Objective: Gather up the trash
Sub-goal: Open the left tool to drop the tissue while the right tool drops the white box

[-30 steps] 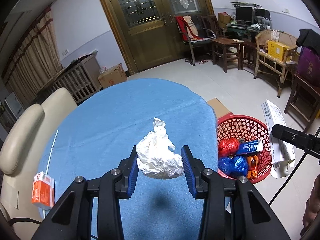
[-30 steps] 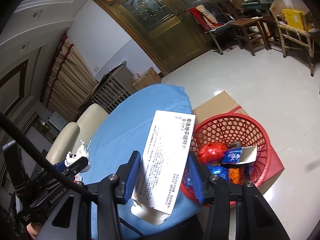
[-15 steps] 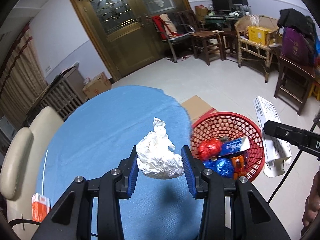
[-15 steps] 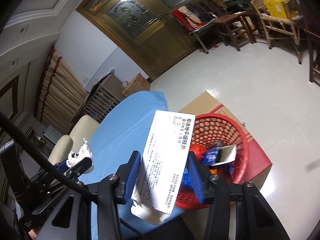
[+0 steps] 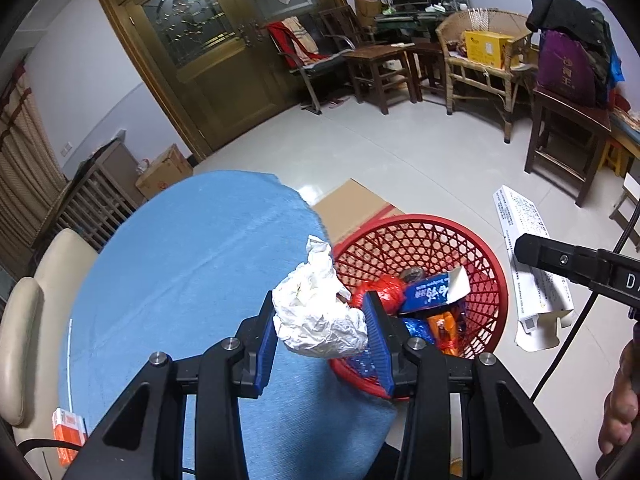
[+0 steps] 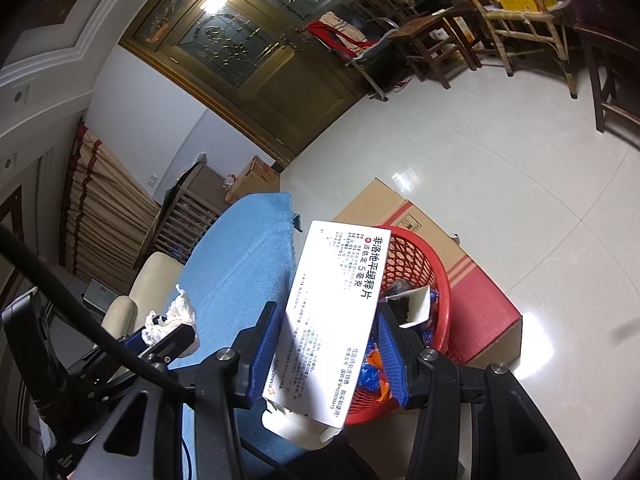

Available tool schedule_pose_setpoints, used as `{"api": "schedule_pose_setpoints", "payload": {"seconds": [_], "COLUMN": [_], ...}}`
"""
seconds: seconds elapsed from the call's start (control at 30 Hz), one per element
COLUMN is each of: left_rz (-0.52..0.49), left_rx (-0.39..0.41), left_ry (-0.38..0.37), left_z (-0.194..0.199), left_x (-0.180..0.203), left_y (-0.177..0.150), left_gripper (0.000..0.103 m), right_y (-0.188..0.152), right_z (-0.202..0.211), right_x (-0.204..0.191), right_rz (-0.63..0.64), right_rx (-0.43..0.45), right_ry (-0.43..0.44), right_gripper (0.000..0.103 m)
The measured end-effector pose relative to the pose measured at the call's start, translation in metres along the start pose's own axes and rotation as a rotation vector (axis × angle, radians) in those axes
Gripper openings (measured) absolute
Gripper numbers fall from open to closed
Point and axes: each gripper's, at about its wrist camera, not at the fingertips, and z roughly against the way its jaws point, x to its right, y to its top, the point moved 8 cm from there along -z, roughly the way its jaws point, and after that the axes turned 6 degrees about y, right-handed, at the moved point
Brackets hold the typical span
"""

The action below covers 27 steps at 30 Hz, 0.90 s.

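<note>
My left gripper is shut on a crumpled white paper ball and holds it at the blue table's right edge, beside the red mesh basket. The basket holds several wrappers and a blue carton. My right gripper is shut on a flat white medicine box, held over the near rim of the basket. The same box shows at the right in the left wrist view. The paper ball also shows at the left in the right wrist view.
The basket sits on a cardboard box on the tiled floor. A cream chair stands left of the table. An orange packet lies at the table's near left edge. Wooden chairs and a door are at the back.
Both grippers have swung right, from over the table toward the basket, each keeping its load. The basket now lies directly behind the paper ball and the box.
</note>
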Motion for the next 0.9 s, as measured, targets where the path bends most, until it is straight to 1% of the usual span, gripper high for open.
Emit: {"api": "schedule_pose_setpoints", "payload": {"seconds": [0.27,0.37,0.53,0.7,0.77,0.83,0.87,0.9], "left_rz": [-0.011,-0.013,-0.009,0.000,0.002,0.005,0.009,0.013], "left_rx": [-0.040,-0.044,-0.051,-0.048,-0.044,-0.039,-0.035,-0.030], "left_ry": [-0.031,-0.041,-0.081,-0.148,-0.156,-0.162,-0.160,-0.159], "left_z": [-0.017,-0.021,-0.029,-0.033,-0.035,-0.036,-0.037,-0.037], "left_x": [0.015,0.017,0.020,0.025,0.026,0.025,0.023,0.021], "left_y": [0.000,0.001,0.006,0.012,0.015,0.017,0.018,0.019], "left_gripper": [0.044,0.045,0.045,0.046,0.049,0.055,0.063,0.066], "right_y": [0.000,0.001,0.003,0.001,0.001,0.002,0.003,0.004], "right_z": [-0.004,-0.005,-0.007,-0.011,-0.013,-0.016,-0.017,-0.020], "right_x": [0.016,0.019,0.020,0.019,0.017,0.014,0.014,0.013], "right_rz": [-0.043,-0.052,-0.056,-0.065,-0.067,-0.064,-0.065,-0.069], "right_rx": [-0.009,-0.012,-0.014,-0.019,-0.021,-0.025,-0.024,-0.026], "right_ry": [-0.009,-0.012,-0.019,-0.028,-0.031,-0.034,-0.035,-0.035], "right_gripper": [0.051,0.051,0.051,0.052,0.052,0.053,0.054,0.057]}}
